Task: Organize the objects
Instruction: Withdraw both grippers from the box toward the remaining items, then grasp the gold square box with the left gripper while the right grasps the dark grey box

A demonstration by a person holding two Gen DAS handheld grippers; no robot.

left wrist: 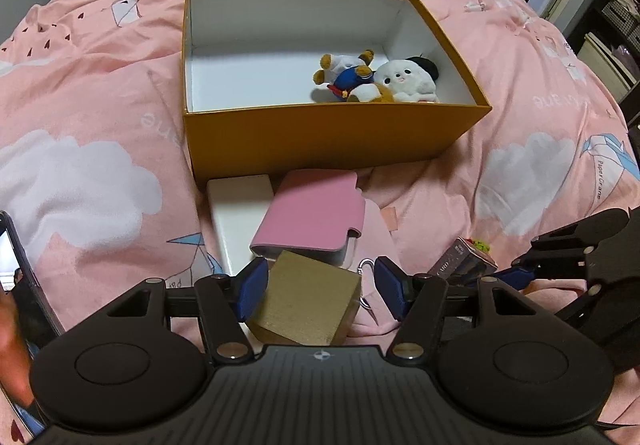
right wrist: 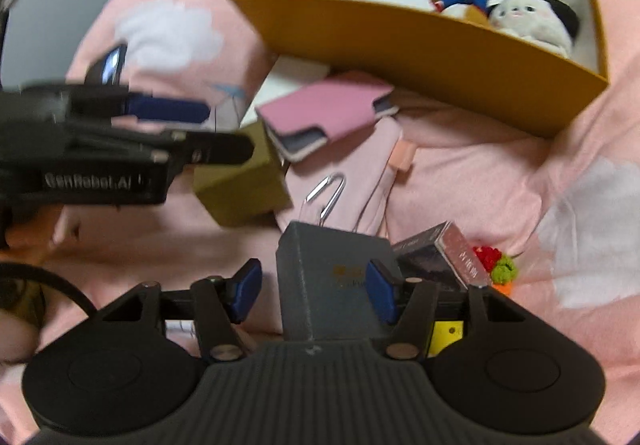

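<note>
The left claw (left wrist: 318,289) is spread wide around a gold cube (left wrist: 308,301) lying on the pink bed (left wrist: 100,85). Its left pad (left wrist: 252,287) touches or nearly touches the cube; the right pad stands clear.

At 12 o'clock from the cube lies a pink wallet (left wrist: 316,217), overlapping a white box (left wrist: 240,213). Beyond them sits an open orange box (left wrist: 320,133), with two plush toys (left wrist: 376,79) in its 4 o'clock corner.

The right claw (right wrist: 314,291) is also wide, straddling a grey box (right wrist: 332,285), neither pad clearly pressing it. A metal clip (right wrist: 328,197) lies at the grey box's 12 o'clock, a dark card pack (right wrist: 440,253) just beside it at 3 o'clock, and a small red-and-green knit piece (right wrist: 496,263) farther out at 3 o'clock.
</note>
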